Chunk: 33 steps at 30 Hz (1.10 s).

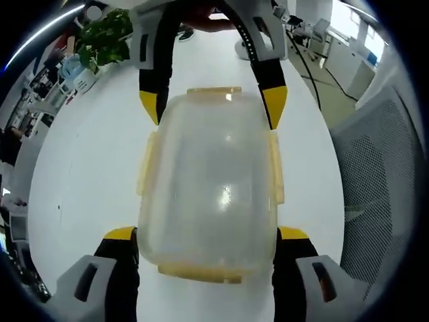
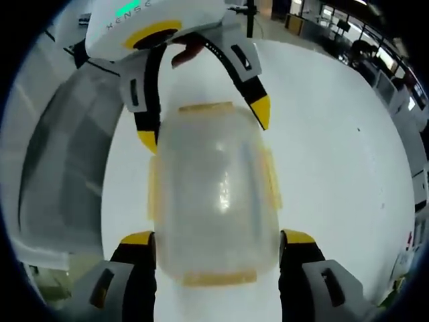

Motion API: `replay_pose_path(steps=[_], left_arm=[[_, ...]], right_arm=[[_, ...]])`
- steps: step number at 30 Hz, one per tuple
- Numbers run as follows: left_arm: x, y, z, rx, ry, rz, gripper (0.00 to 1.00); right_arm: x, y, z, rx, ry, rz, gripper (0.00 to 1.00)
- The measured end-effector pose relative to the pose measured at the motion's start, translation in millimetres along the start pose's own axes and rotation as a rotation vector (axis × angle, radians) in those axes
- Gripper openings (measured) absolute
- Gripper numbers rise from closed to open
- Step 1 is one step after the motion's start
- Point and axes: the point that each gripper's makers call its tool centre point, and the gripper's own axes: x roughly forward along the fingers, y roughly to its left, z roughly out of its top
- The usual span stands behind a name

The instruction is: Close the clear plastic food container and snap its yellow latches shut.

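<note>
In the left gripper view the clear plastic food container is seen lying on the white desk, directly ahead of the left gripper and between its two yellow-tipped jaws, which are spread wide at either side of the container's near end. Whether the jaws press the walls or only flank them cannot be told. The lid is seated on the container, and the yellow latches are seen along its left and right sides and at its near and far ends; whether they are snapped down cannot be made out through the hazy plastic. At the far end of the container the right gripper is seen coming in from the opposite side, its jaws apart and straddling the far corners. A potted plant is seen beyond on the left, and a mesh chair on the right.

In the right gripper view the same container is seen between the open jaws of the right gripper, with the left gripper straddling its far end. The picture is blurred here, so contact cannot be judged.
</note>
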Motion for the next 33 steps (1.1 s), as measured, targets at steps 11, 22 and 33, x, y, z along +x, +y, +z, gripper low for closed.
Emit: replay_pose_path(steps=[11,22,33], left_arm=[[-1.4,-4.4,-4.8,0.021,0.004,0.003,0.83],[-6.2,-15.1,-15.9,0.030,0.005,0.004,0.84],[-12.0,-23.1,-27.6,0.031,0.006,0.003,0.84]], right_arm=[[3.5,6.9,4.1,0.023,-0.018,-0.013,0.76],[10.7,21.7,13.9,0.034,0.001,-0.021,0.77],[18.1,32.5,25.5,0.031,0.012,-0.017,0.78]])
